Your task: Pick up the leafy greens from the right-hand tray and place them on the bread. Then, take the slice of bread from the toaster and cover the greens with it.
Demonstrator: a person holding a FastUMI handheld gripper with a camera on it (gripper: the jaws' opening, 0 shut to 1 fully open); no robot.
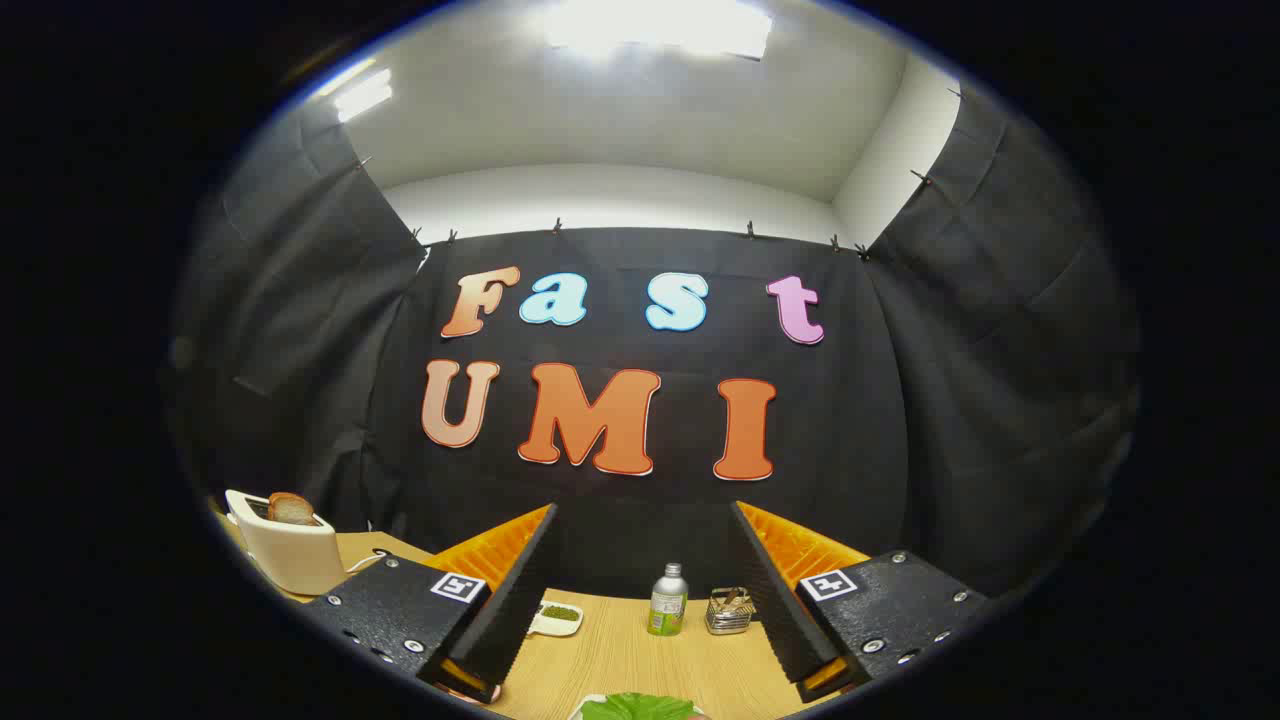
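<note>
So far nothing looks finished, as best I can judge. My gripper (640, 610) is spread wide and grasping nothing, its two fingers well apart with bare table (620, 660) between them.

Nearest, at my six o'clock and low between the fingers, sit the leafy greens (636, 708) on a pale dish whose rim just shows. Whether that dish is the right-hand tray, or bread already lies beneath the leaves, I cannot tell — too little of it shows. The greens are below and slightly short of my fingertips, touching neither one.

Farther out, at about eleven o'clock just beyond my left finger, lies a small white dish (556, 617) holding something green. At twelve stands a green-labelled bottle (667, 600), and just beside it at one o'clock a small metal holder (729, 611).

Farthest, at roughly ten o'clock, well apart from my left finger, is the toaster (290, 555) with the slice of bread (291, 509) standing in its slot — so the covering step is clearly still ahead.
</note>
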